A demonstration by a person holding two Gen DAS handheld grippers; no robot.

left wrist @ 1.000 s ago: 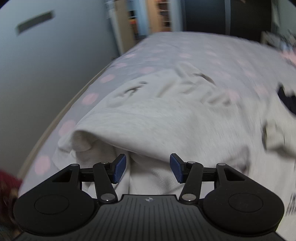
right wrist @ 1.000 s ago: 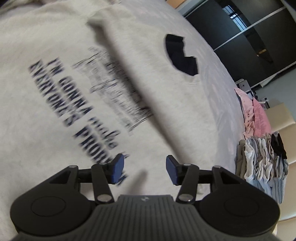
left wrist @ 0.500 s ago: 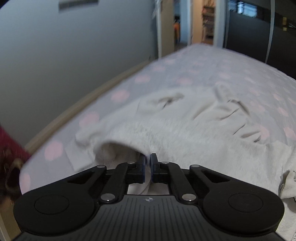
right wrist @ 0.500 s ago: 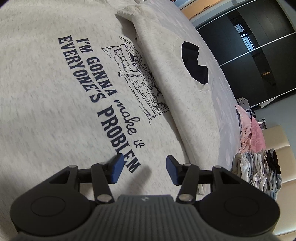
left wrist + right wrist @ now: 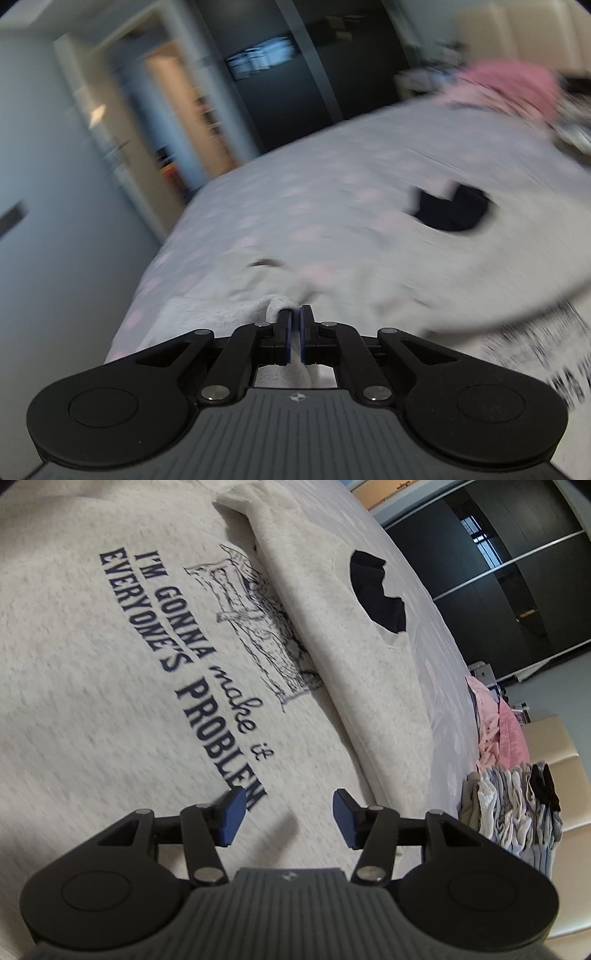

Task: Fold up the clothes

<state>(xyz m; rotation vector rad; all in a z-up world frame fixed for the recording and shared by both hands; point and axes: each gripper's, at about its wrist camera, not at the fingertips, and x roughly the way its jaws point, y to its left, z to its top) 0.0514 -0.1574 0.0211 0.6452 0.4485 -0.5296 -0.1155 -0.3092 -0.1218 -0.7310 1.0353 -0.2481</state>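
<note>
A light grey sweatshirt [image 5: 92, 686] with dark blue lettering lies spread on the bed; its dark neck opening [image 5: 376, 590] faces the far side. In the left wrist view my left gripper [image 5: 294, 325] is shut on a bunched edge of the sweatshirt [image 5: 275, 306], and the cloth trails away to the right towards the neck opening [image 5: 450, 212]. That view is blurred. My right gripper [image 5: 286, 818] hovers open just above the printed chest, near the end of the lettering, with nothing between its fingers. One sleeve [image 5: 325, 602] is folded over the body.
The bed has a grey cover with pink dots [image 5: 280, 206]. A row of folded clothes [image 5: 513, 808] and pink garments [image 5: 502, 731] sit at the bed's far right. A wall and a doorway [image 5: 173, 122] stand left of the bed; dark wardrobe doors [image 5: 509, 565] stand beyond.
My left gripper closed on the sweatshirt's edge, then swung right with it, rolling as it went. My right gripper stayed open over the lettering and barely moved.
</note>
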